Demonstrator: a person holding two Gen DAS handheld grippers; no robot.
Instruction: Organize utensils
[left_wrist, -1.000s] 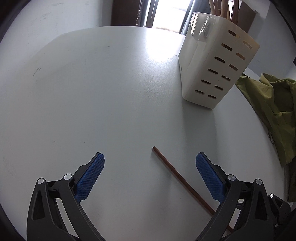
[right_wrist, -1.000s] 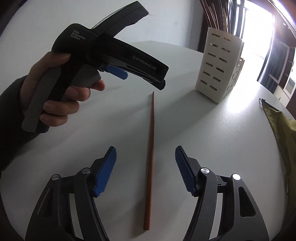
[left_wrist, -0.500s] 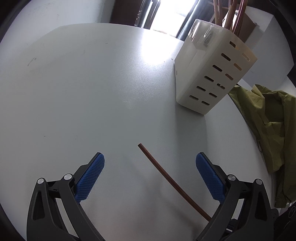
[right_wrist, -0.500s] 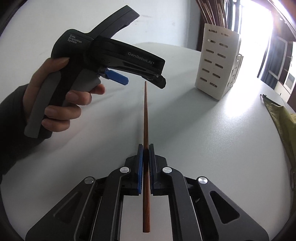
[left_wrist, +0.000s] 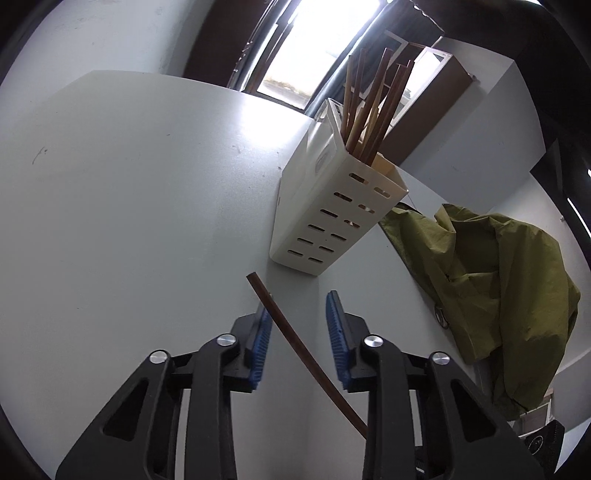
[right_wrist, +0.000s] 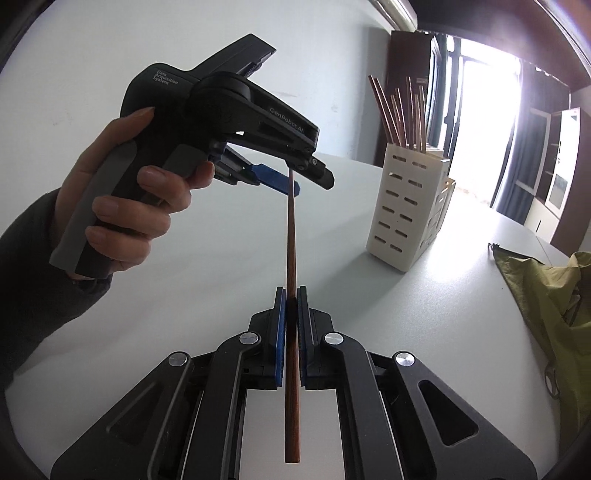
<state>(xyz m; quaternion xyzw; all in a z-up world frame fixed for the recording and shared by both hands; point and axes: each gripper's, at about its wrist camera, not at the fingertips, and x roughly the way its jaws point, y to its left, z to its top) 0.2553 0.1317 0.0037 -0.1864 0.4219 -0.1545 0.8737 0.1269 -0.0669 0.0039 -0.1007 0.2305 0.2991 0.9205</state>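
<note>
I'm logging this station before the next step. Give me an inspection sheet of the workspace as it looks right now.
Surface: white table, bare apart from what is listed.
Job's things: one brown chopstick held above the table; white slotted holder upright with more chopsticks standing in it.
Clutter: olive-green cloth at the table's edge.
Grippers: right gripper shut on the chopstick; left gripper closing around its far end, one pad near it, the other apart.
Cables: nothing seen.
Surroundings: white wall, bright window, dark cabinets.
</note>
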